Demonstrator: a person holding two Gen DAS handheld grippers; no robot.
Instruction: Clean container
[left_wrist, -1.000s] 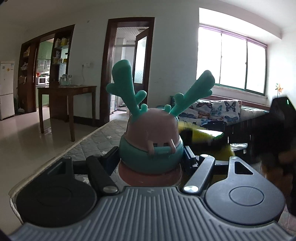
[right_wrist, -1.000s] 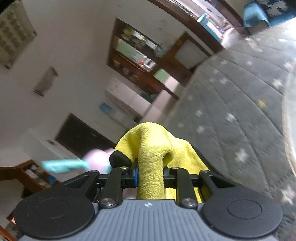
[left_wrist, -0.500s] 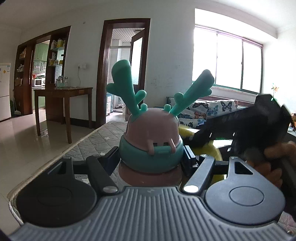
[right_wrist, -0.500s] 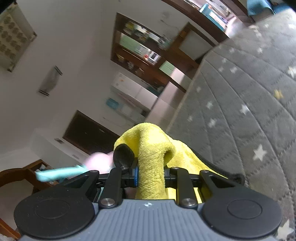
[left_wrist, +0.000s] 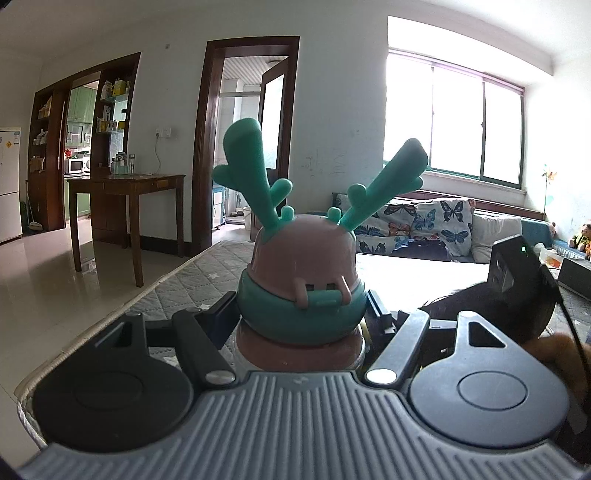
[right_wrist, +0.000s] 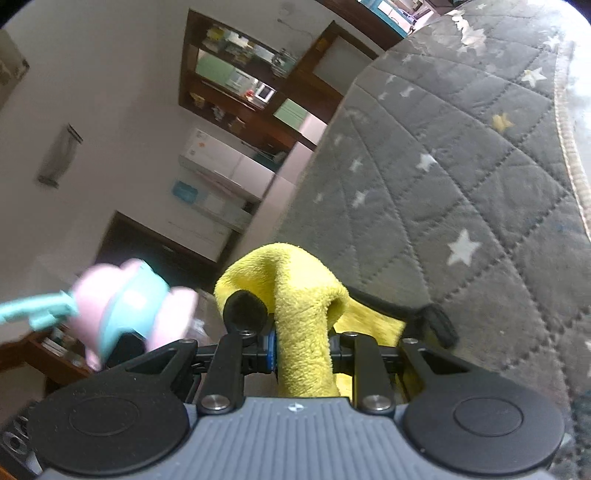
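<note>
My left gripper (left_wrist: 301, 314) is shut on a container (left_wrist: 301, 295) with a pink domed lid, a teal band and two teal antlers, held upright above a grey quilted mat (left_wrist: 192, 284). My right gripper (right_wrist: 301, 347) is shut on a folded yellow cloth (right_wrist: 299, 302). In the right wrist view the container (right_wrist: 122, 302) shows blurred at lower left, apart from the cloth. The right gripper's black body (left_wrist: 517, 288) shows at the right edge of the left wrist view, beside the container.
The grey star-patterned quilted mat (right_wrist: 461, 192) lies under both grippers. A wooden table (left_wrist: 125, 206) and doorways stand at the back left, a sofa with butterfly cushions (left_wrist: 424, 225) and a window at the back right.
My right gripper with the cloth has swung, and the container now shows larger at the left of its view. In the left wrist view the cloth has dropped out of sight. The container stays gripped.
</note>
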